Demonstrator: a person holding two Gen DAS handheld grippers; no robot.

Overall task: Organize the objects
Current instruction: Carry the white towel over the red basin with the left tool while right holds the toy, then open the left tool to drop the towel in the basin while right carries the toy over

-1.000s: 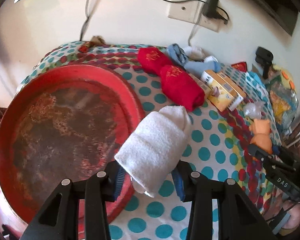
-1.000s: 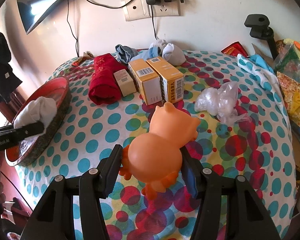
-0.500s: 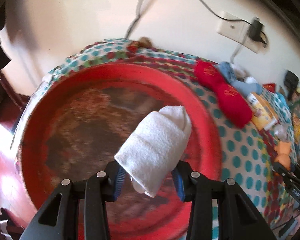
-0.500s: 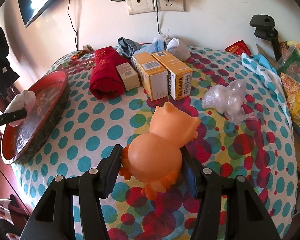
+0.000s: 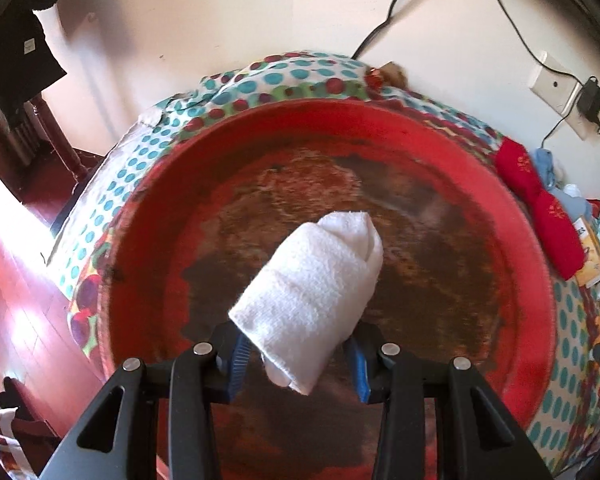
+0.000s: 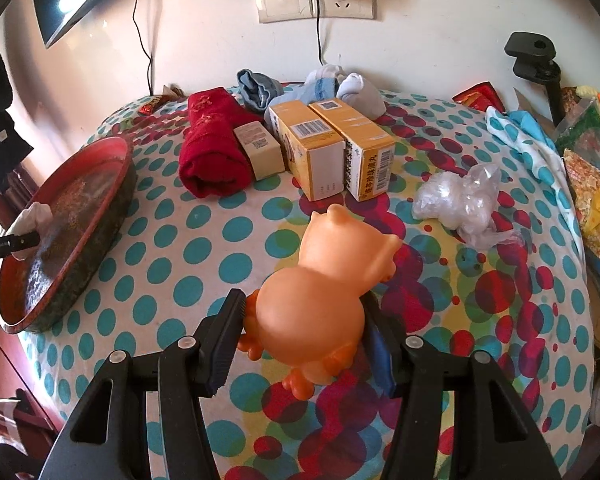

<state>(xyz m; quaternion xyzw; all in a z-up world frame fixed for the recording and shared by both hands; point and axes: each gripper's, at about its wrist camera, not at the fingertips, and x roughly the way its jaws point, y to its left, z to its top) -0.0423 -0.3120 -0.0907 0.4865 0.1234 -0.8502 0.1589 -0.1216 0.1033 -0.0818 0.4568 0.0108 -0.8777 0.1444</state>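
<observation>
My left gripper (image 5: 298,362) is shut on a rolled white towel (image 5: 312,288) and holds it over the middle of a round red tray (image 5: 148,208) with a worn brown floor. The tray (image 6: 112,184) and towel (image 6: 30,216) also show at the far left of the right wrist view. My right gripper (image 6: 302,334) is shut on an orange rubber animal toy (image 6: 324,284) above the polka-dot tablecloth (image 6: 172,248). A rolled red towel (image 6: 212,152), a small beige box (image 6: 258,150) and two yellow boxes (image 6: 328,152) lie behind it.
A crumpled clear plastic bag (image 6: 460,200) lies right of the boxes. Blue and white socks (image 6: 312,88) sit at the back by the wall. Bags and a black clamp stand (image 6: 536,56) crowd the right edge. The table's left edge drops to a red wooden floor (image 5: 16,280).
My left gripper has carried the white towel leftward, from beside the tray's rim to over the tray's middle. The right gripper with the orange toy has stayed almost still.
</observation>
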